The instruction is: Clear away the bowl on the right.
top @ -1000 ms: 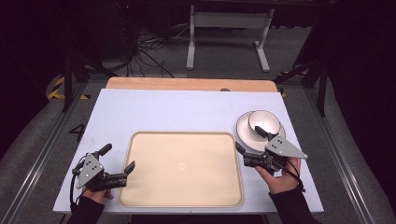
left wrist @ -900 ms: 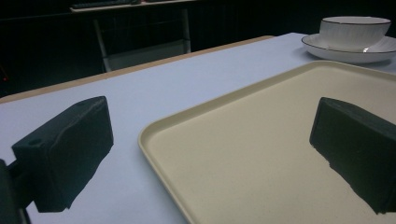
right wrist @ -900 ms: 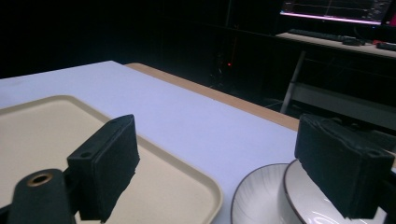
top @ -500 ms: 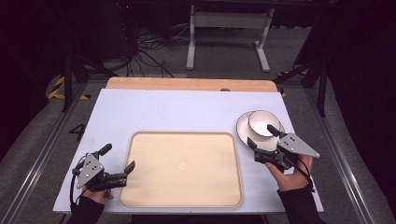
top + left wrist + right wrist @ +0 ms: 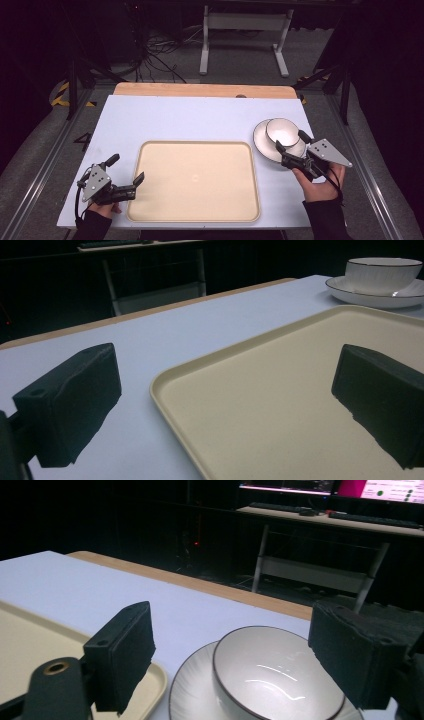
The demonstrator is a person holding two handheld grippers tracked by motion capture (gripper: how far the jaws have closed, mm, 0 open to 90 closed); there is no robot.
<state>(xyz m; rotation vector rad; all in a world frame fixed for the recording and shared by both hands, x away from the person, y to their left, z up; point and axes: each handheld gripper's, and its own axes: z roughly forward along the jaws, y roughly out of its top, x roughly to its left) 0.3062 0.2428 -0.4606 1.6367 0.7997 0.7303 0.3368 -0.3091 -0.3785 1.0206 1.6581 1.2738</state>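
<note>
A dim room with desks and cables behind surrounds a pale blue table (image 5: pixel 200 120) with a wooden far edge. At the left, the left gripper (image 5: pixel 125 172) rests low on the table with its jaws spread wide and empty; one finger lies over the bare table, the other reaches over the near left corner of a large cream tray (image 5: pixel 195 182), so the tray's rim runs between them. At the right, the right gripper (image 5: pixel 291 144) also has its jaws wide apart and holds nothing. Just ahead of its fingertips sits a white bowl (image 5: pixel 281 131) with a thin dark rim, resting in a white saucer (image 5: pixel 264 145) just beside the tray's far right corner. The bowl looks like glazed ceramic: stiff, smooth, likely slippery and breakable, moderately heavy. A firm pinch across its rim wall, one finger inside and one outside, seems the safest hold.
</note>
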